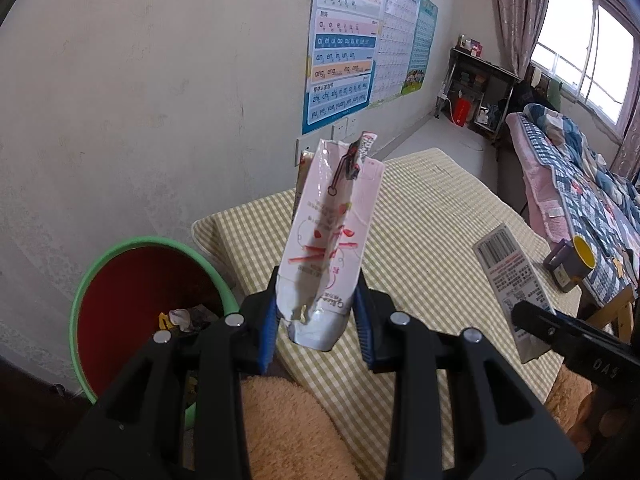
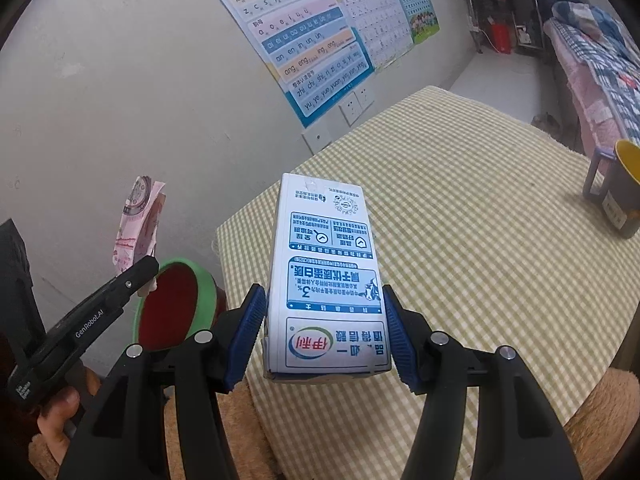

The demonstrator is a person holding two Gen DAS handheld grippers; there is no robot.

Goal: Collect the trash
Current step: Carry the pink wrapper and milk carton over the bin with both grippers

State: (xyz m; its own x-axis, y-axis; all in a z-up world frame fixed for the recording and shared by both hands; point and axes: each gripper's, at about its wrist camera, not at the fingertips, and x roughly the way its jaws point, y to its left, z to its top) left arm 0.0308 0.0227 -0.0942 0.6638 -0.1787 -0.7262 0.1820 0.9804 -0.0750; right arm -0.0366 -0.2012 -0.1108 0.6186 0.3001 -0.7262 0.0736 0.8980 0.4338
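Now, left hand-held gripper (image 1: 318,322) pinching crumpled pink wrapper (image 1: 332,232), right hand-held gripper (image 2: 326,336) clamped on milk carton (image 2: 326,280), both w/ narrow gap.

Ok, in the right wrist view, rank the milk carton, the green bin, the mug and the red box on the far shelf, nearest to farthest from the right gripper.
1. Milk carton, held between the jaws of the right gripper.
2. Green bin, low on the left, by the wall.
3. Mug, at the right edge, past the checked table.
4. Red box, far back on the shelf, upper right.
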